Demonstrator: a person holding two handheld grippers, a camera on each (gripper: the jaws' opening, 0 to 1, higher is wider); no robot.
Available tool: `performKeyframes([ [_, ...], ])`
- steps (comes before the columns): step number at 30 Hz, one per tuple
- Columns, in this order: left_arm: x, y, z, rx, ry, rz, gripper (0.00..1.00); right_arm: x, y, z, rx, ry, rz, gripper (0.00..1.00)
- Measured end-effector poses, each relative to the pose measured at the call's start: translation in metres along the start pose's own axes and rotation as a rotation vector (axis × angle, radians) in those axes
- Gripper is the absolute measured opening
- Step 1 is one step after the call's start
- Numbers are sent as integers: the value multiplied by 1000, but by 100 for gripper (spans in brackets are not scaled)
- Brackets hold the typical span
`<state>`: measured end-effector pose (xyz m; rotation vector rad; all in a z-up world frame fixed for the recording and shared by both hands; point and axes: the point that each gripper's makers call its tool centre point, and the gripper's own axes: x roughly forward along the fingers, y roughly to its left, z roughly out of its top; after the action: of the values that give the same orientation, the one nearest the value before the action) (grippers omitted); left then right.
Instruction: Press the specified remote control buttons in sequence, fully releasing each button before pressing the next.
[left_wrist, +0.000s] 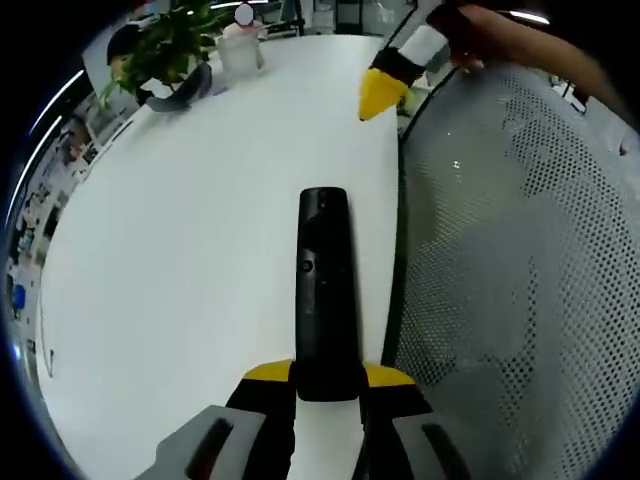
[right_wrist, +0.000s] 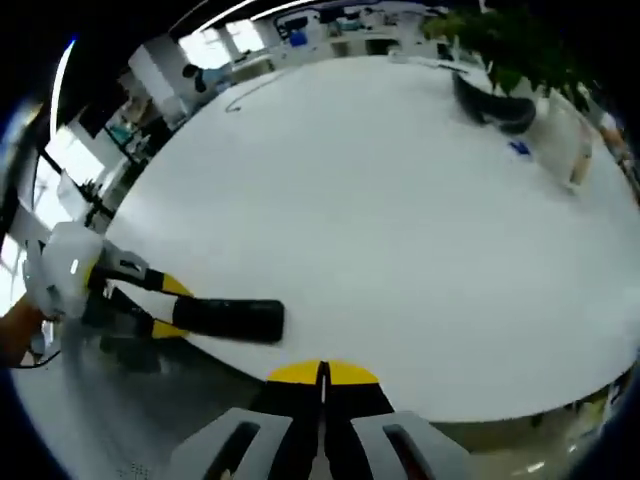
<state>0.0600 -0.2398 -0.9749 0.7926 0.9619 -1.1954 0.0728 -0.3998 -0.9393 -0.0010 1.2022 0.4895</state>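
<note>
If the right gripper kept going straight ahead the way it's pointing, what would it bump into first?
Probably nothing soon. The right gripper, jaws shut with nothing between them, points out over the bare white table. The black remote, held by the left gripper, sits off to its left, though depth is unclear.

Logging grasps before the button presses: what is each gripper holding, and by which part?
Left gripper clamps the black remote by its near end. Right gripper is shut, holding nothing.

The right hand-held gripper (right_wrist: 322, 380) is closed. The left hand-held gripper (right_wrist: 170, 305) holds the black remote control (right_wrist: 228, 320), maybe just above the white surface (right_wrist: 380, 220).
</note>
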Motion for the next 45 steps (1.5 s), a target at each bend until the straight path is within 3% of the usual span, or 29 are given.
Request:
performKeyframes([
  [2,0,-1,1,-24,-10,5,23,2,9,4,-10,3,29,0],
  [5,1,-3,2,-40,-32,13,23,12,30,15,88,33,127,0],
  [8,1,-6,2,-47,-53,19,23,19,33,15,140,83,123,0],
  [10,1,-6,3,-50,-64,21,23,23,35,17,169,67,138,0],
  [14,0,-7,3,-63,-108,28,23,31,33,25,241,-25,169,0],
  [17,0,-7,3,-73,-132,33,23,35,34,22,268,-26,198,0],
  [20,-1,-7,3,-61,-150,43,23,33,34,35,234,-100,190,0],
  [24,-2,-7,3,-52,-194,53,23,41,39,28,232,-41,200,0],
  [28,-1,-7,5,-52,-199,48,24,46,40,29,227,-36,196,0],
  [30,-2,-7,5,-54,-203,50,24,49,41,24,225,-2,195,0],
  [45,-1,-5,5,-94,-198,36,24,46,36,26,240,-48,167,0],
])
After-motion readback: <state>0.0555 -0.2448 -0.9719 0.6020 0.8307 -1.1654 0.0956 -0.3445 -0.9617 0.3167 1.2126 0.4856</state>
